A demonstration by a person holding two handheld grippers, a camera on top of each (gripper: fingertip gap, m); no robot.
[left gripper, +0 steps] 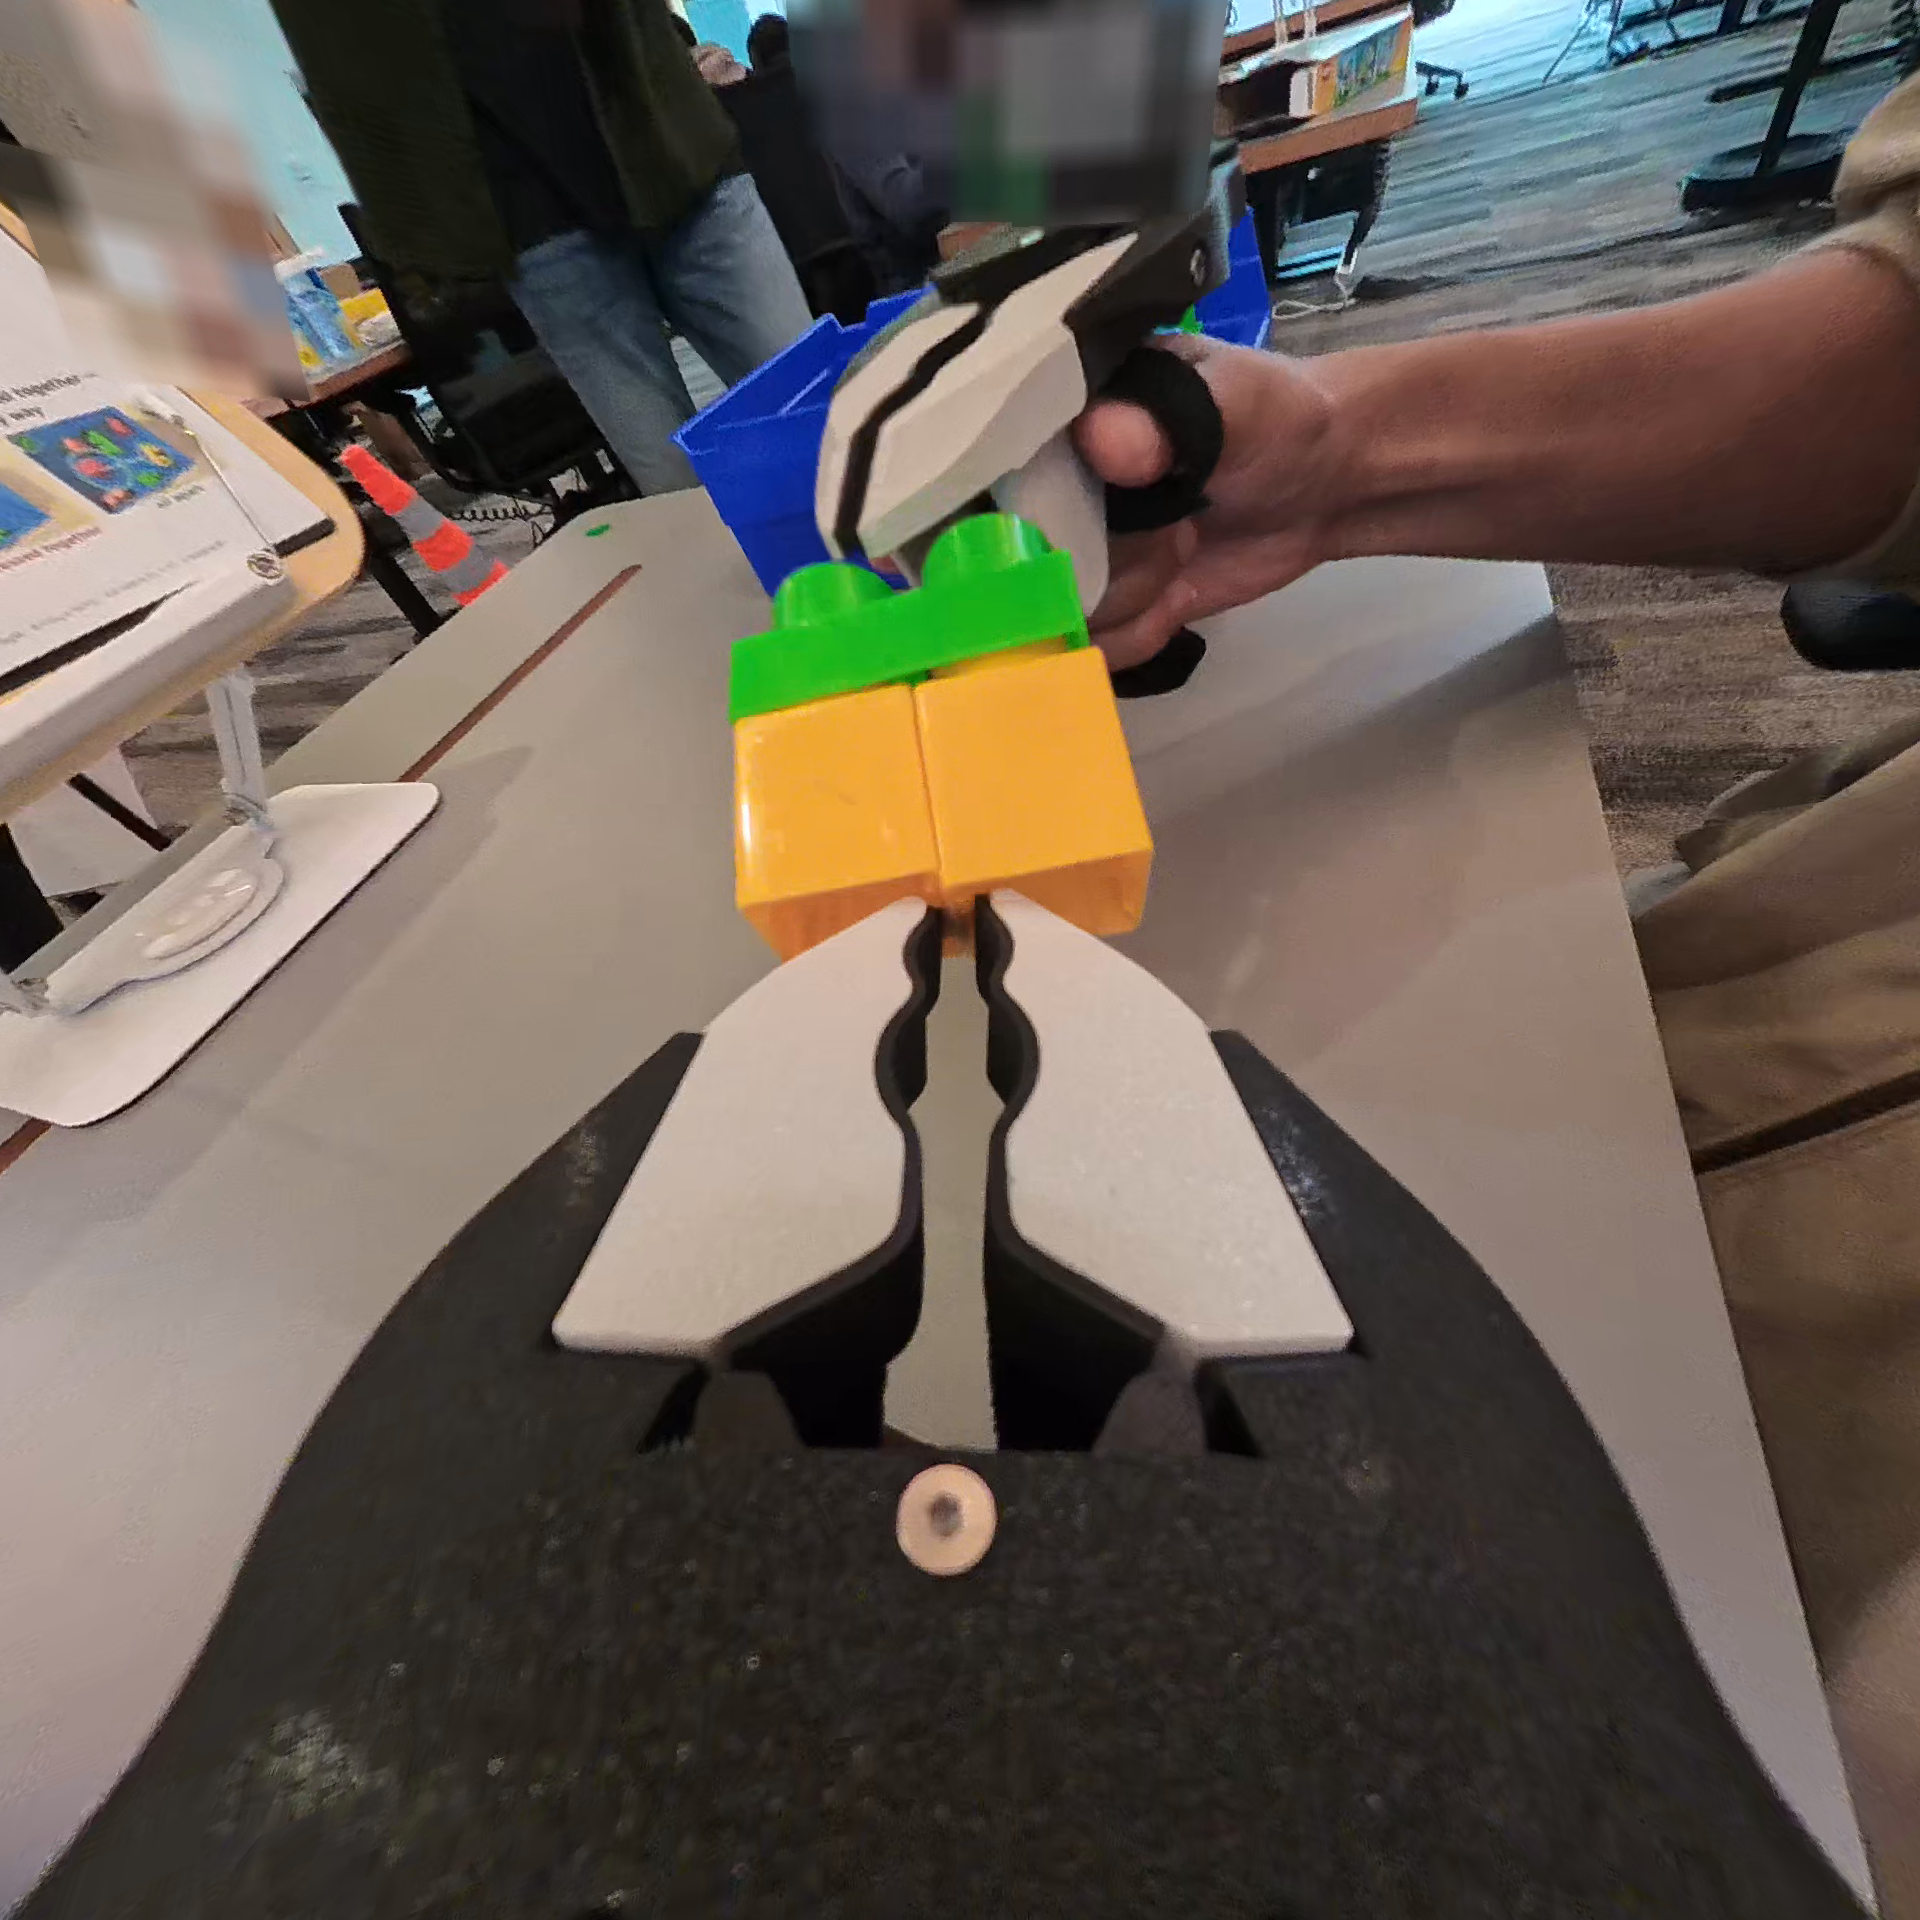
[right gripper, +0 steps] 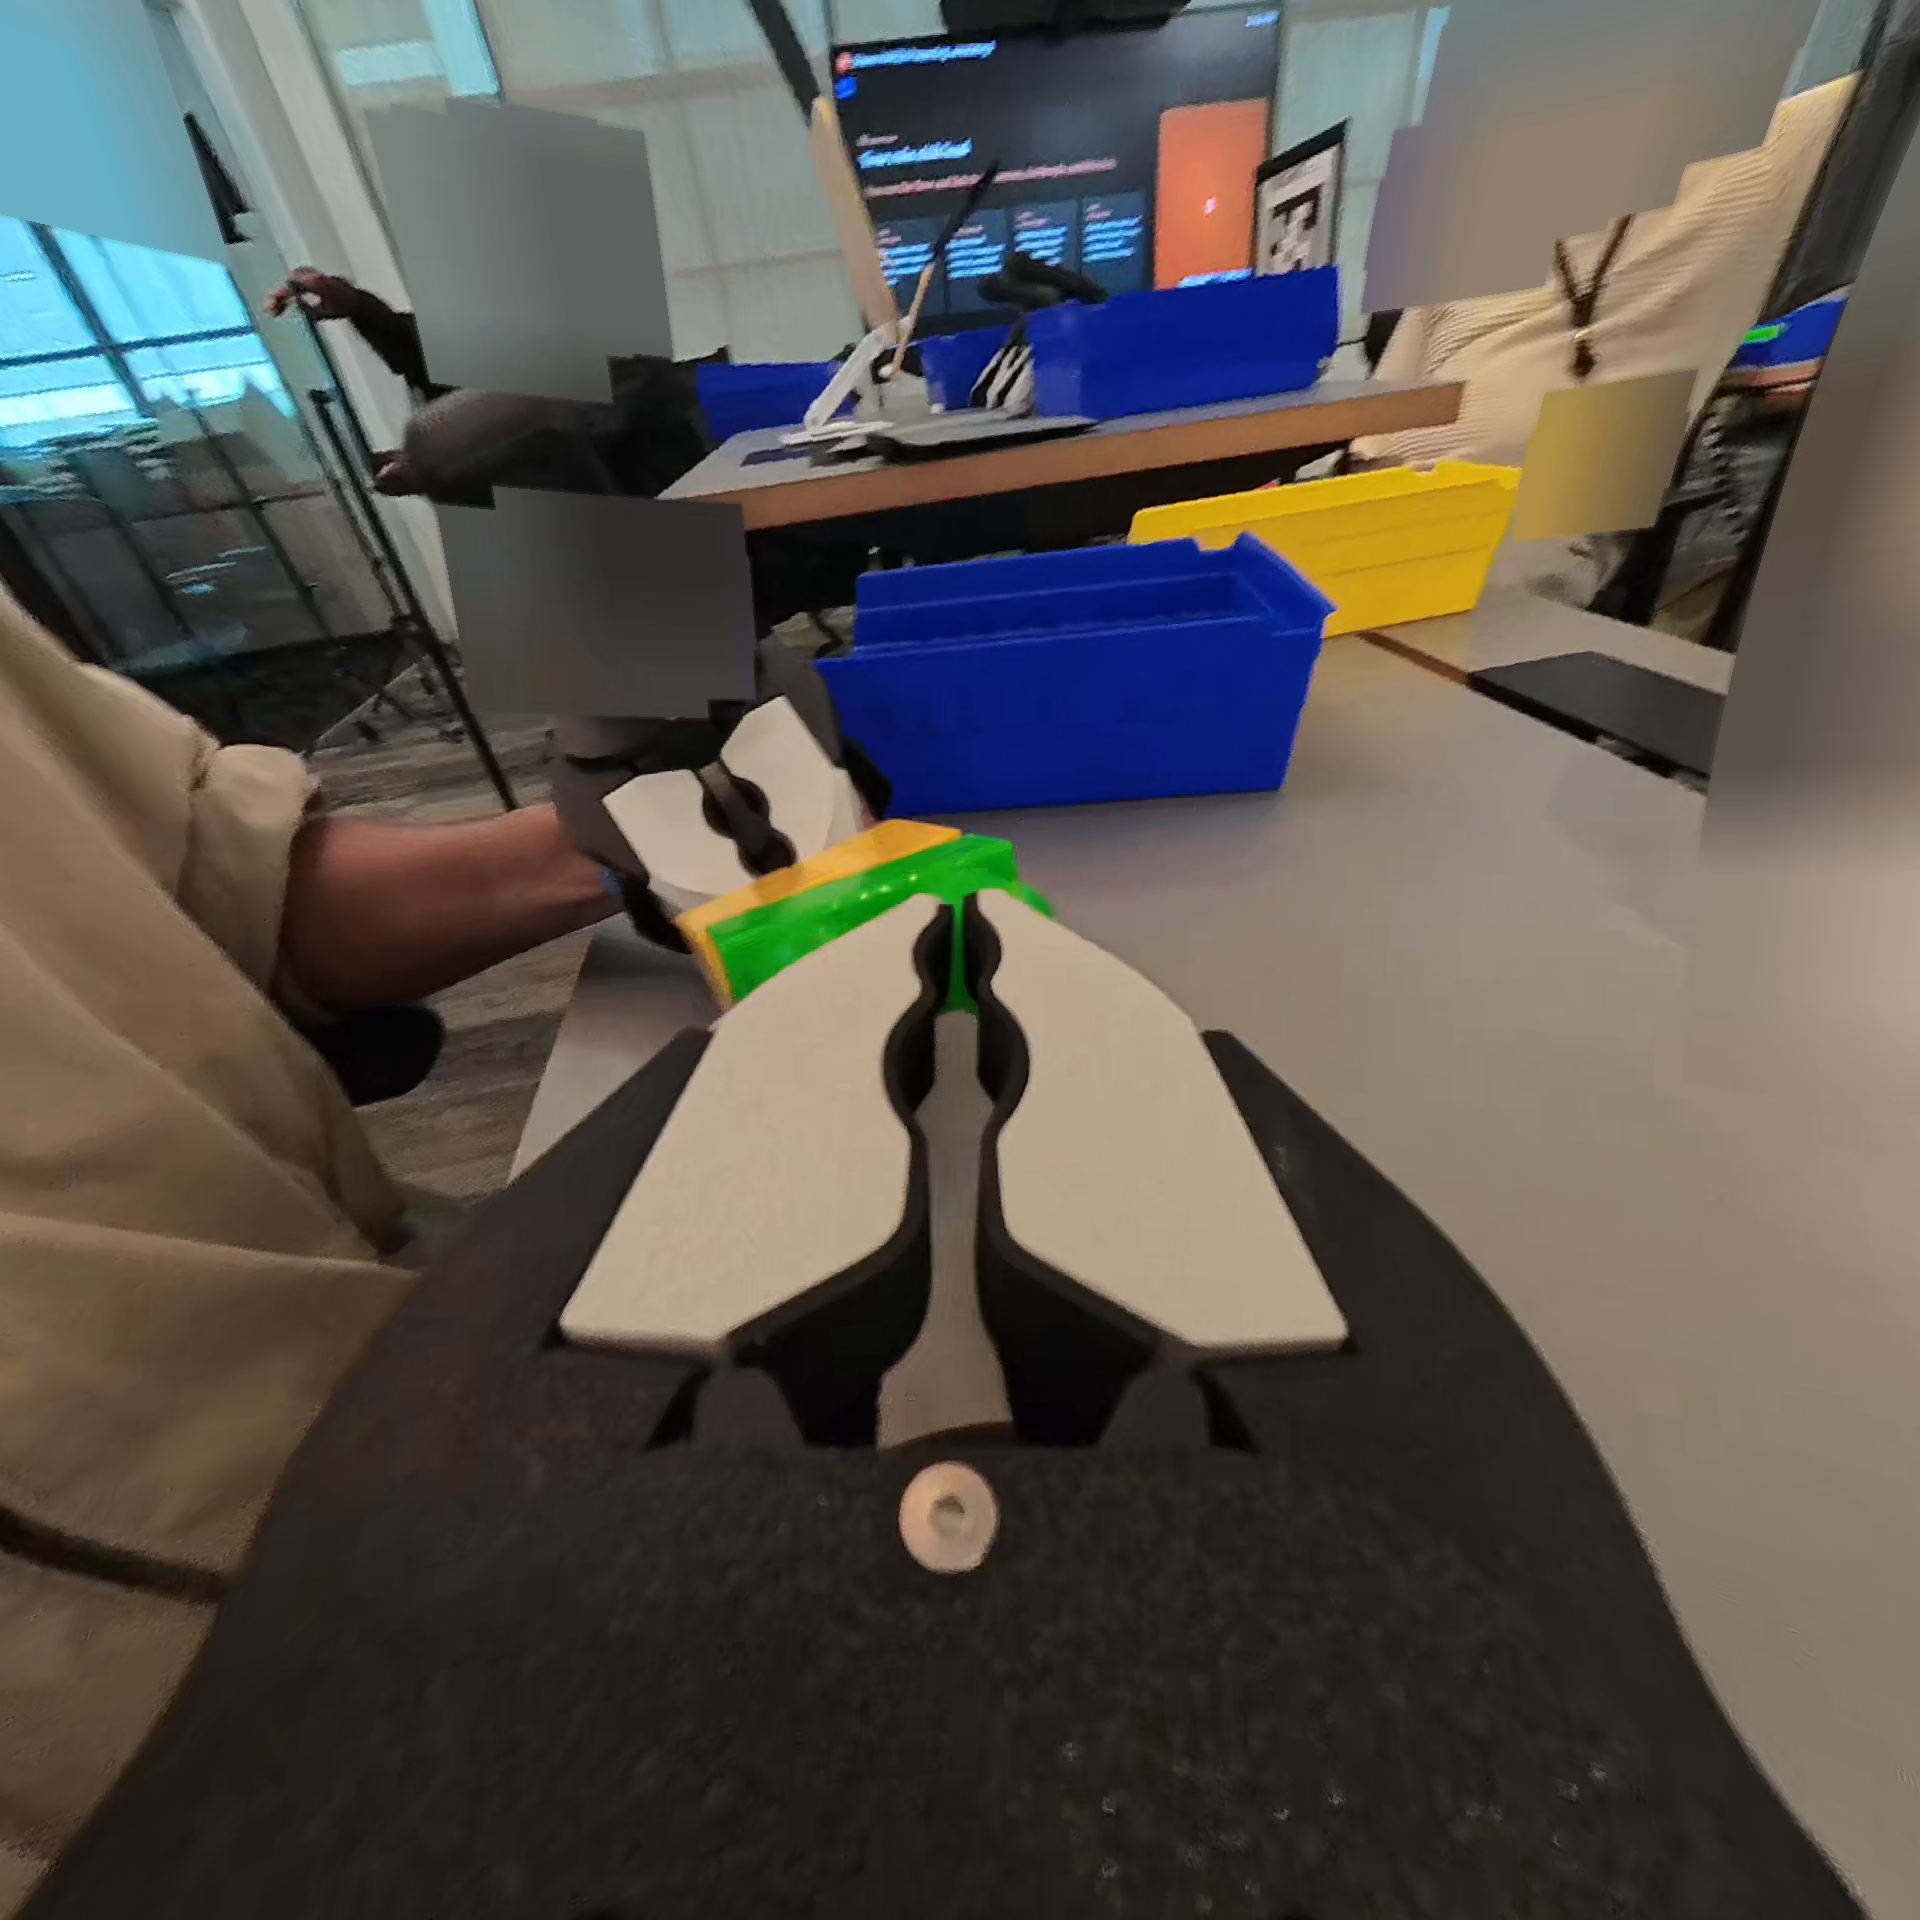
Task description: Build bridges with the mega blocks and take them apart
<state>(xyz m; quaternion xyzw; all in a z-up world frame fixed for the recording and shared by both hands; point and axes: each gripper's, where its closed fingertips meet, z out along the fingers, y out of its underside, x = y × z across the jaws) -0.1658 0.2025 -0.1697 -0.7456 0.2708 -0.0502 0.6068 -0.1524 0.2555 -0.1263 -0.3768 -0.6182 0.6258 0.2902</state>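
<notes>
A small stack of plastic mega blocks is held in the air above the grey desk (left gripper: 1351, 831), between the two tongs. The left tongs (left gripper: 958, 914) are clenched on the underside wall between the two orange-yellow square blocks (left gripper: 935, 790); the right tongs (right gripper: 958, 920) are clenched on the green two-stud block (left gripper: 904, 623) capping them. The stack's long axis runs from one pair of tongs to the other, so separation is judged to call for a pull or twist apart along that line.

Glossy plastic blocks (left gripper: 935, 769); matt grey table (left gripper: 1351, 831).
</notes>
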